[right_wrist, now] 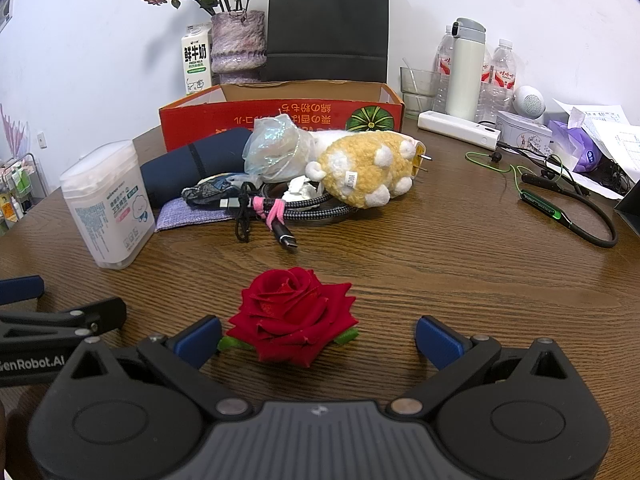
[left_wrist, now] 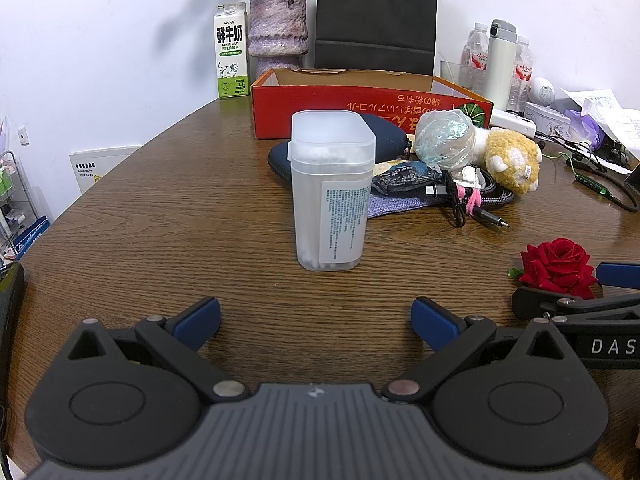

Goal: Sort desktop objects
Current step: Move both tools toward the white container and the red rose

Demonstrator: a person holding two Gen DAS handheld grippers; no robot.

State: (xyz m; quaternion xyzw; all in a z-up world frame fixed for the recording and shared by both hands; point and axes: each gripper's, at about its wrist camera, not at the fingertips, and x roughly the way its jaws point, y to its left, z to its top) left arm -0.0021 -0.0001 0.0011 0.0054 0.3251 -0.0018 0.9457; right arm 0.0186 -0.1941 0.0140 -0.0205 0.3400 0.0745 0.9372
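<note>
The frosted plastic cotton-swab box (left_wrist: 330, 192) stands upright on the wooden surface (left_wrist: 180, 220), its long axis vertical, a rounded lid on top and a printed label on the side facing the right wrist camera; white swab tips show through the wall at its base. The left tongs (left_wrist: 315, 322) hang just short of it, spread to their widest with nothing between the blue pads. Right of the box lies a red rose head (right_wrist: 291, 314), bloom turned upward, green leaves poking out at either side; it sits between the tips of the right tongs (right_wrist: 318, 340), which are likewise wide apart and grip nothing. Behind the box, a heap holds a dark blue pouch (right_wrist: 192, 164), a crinkled clear bag (right_wrist: 276, 152), a yellow plush toy (right_wrist: 368, 168) lying on its side and a braided cable (right_wrist: 296, 206). Farther behind stands a red cardboard box (right_wrist: 280, 116).
</note>
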